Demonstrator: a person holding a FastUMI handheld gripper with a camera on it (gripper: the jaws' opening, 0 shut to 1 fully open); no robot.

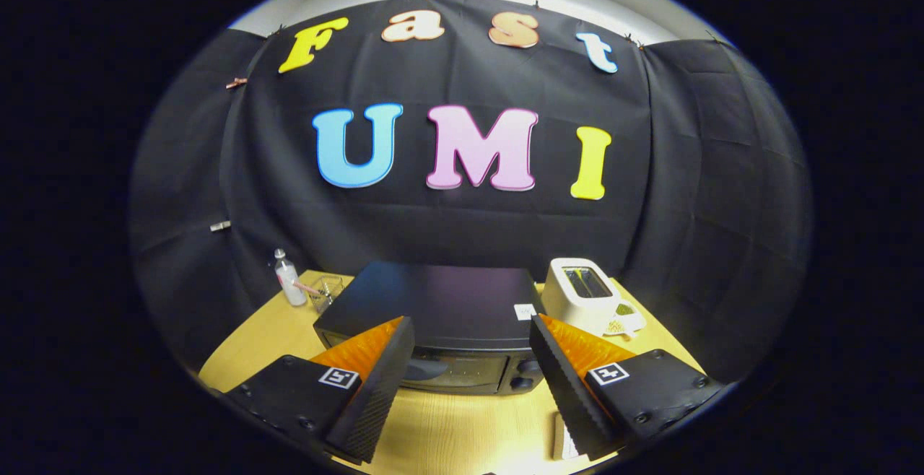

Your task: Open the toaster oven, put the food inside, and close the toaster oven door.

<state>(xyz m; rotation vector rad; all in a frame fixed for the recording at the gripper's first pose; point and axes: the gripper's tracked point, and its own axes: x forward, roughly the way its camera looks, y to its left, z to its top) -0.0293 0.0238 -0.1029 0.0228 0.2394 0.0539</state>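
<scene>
A black toaster oven [440, 309] stands on the wooden table [253, 345] just beyond my fingers, seen from above and in front. Its glass door [462, 372] looks closed, with knobs [523, 382] at its right end. My gripper [473, 345] hangs open above the table in front of the oven, with nothing between the fingers. A small white thing [564, 440] lies on the table under the right finger; what it is I cannot tell.
A white pop-up toaster [581, 294] stands to the right of the oven, with a small plate [624, 320] beside it. To the oven's left are a clear bottle [289, 278] and a glass container [328, 292]. Black cloth walls close the booth behind.
</scene>
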